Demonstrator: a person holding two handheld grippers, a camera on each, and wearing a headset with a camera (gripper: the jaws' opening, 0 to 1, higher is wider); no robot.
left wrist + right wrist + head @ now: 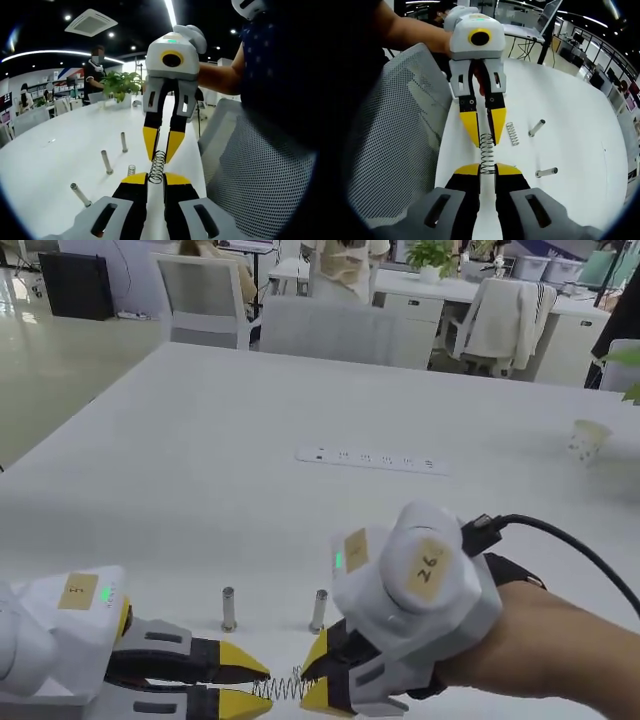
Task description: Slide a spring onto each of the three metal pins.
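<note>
A white workbench (200, 440) stretches across an open office. Left of the held spring (283, 684), the left gripper (258, 687) pinches one end; right of it, the right gripper (313, 680) clamps the other. Beyond the spring stand a left pin (229, 608) and a right pin (318, 610), both upright; a loose spring (131, 170) lies near it.

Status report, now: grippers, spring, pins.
Both shut on one spring: left gripper one end, right gripper the other. Three pins upright, bare. A second spring lies loose beside them. Nothing in the way.
</note>
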